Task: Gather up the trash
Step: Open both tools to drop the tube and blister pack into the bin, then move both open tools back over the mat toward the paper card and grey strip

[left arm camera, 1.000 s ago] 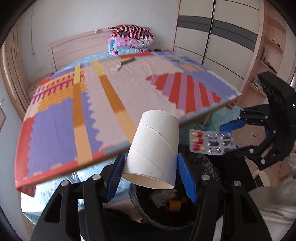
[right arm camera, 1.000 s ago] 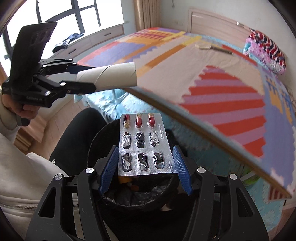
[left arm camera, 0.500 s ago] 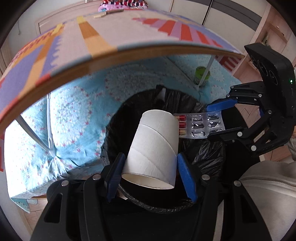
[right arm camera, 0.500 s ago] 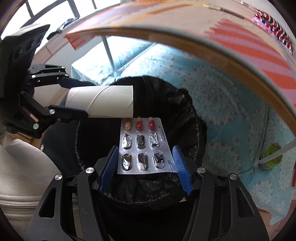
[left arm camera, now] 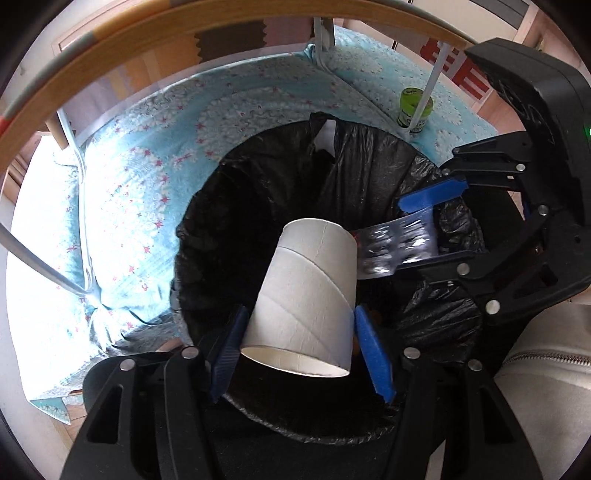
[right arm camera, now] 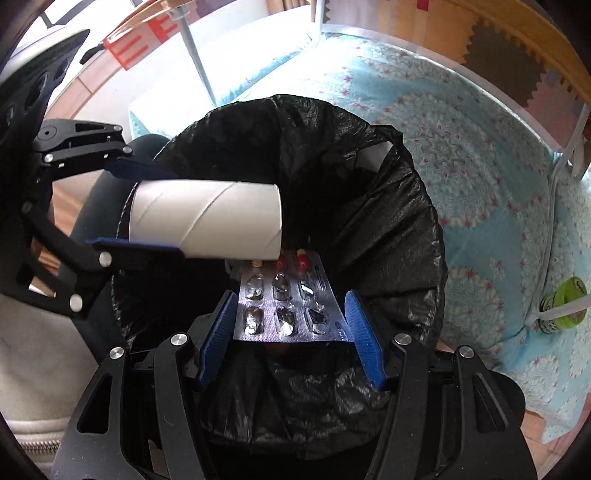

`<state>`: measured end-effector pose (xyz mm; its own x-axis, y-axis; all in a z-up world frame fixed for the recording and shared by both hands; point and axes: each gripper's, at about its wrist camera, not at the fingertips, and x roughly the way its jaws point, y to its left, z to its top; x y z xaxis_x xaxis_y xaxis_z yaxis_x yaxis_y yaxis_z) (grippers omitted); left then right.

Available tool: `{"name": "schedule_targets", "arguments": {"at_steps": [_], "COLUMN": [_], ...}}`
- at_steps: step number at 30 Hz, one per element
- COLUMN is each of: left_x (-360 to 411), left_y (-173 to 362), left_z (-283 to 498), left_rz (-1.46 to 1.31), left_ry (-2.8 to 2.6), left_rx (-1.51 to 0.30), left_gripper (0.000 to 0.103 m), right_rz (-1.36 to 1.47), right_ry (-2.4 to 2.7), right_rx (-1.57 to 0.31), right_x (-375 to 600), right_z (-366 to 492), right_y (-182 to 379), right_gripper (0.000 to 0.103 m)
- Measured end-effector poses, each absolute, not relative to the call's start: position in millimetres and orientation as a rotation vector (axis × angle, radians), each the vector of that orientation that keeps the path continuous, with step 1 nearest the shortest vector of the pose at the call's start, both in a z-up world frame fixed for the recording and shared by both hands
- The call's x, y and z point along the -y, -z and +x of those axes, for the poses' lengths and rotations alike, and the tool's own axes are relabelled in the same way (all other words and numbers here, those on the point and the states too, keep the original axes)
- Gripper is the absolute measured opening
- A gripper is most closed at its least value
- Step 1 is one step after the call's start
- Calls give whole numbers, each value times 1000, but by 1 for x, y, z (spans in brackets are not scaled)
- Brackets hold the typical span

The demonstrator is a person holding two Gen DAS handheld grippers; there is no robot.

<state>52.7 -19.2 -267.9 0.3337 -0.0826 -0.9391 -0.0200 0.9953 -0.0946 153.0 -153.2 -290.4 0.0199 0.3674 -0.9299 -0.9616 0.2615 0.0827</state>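
My left gripper [left arm camera: 301, 354] is shut on a white cardboard tube [left arm camera: 306, 299] and holds it over the mouth of a bin lined with a black bag [left arm camera: 258, 192]. My right gripper [right arm camera: 291, 332] is shut on a silver blister pack of pills [right arm camera: 286, 302] and holds it over the same bin [right arm camera: 369, 184]. The tube [right arm camera: 207, 221] lies just above the far end of the blister pack in the right wrist view. The right gripper [left arm camera: 436, 221] with the pack [left arm camera: 395, 247] shows at the right of the left wrist view, and the left gripper [right arm camera: 140, 210] at the left of the right wrist view.
The bin stands on a light blue patterned mat [left arm camera: 129, 221] under a table whose wooden edge [left arm camera: 184, 22] arcs overhead. White metal table legs [right arm camera: 195, 55] stand behind the bin. A small green jar [right arm camera: 561, 306] sits on the mat by a leg.
Both grippers have dropped from above the table's edge to below it and now hang closer over the bin's mouth. The tube and the blister pack stay gripped.
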Motion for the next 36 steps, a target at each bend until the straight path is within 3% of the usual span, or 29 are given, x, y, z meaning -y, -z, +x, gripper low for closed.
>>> {"name": "schedule_targets", "arguments": {"at_steps": [4,7,16,36], "left_x": [18,20,25,13], "left_y": [269,266,244,139], "left_z": [54,53,49,44], "left_rz": [-167,-190,-191,-142], "left_ry": [47,53,50,37], "left_rx": [-1238,-1229,-1181,-913], "left_gripper": [58,64,64,64], "right_rz": [-719,-714,-696,-536], "right_ry": [-1189,-1194,-1190,-1205], "right_rx": [-1108,-1116,-1073,-847], "right_x": [151,153,160,189], "right_z": [153,152,150,154], "right_y": [297,296,277,175], "right_gripper": [66,66,66,66]}}
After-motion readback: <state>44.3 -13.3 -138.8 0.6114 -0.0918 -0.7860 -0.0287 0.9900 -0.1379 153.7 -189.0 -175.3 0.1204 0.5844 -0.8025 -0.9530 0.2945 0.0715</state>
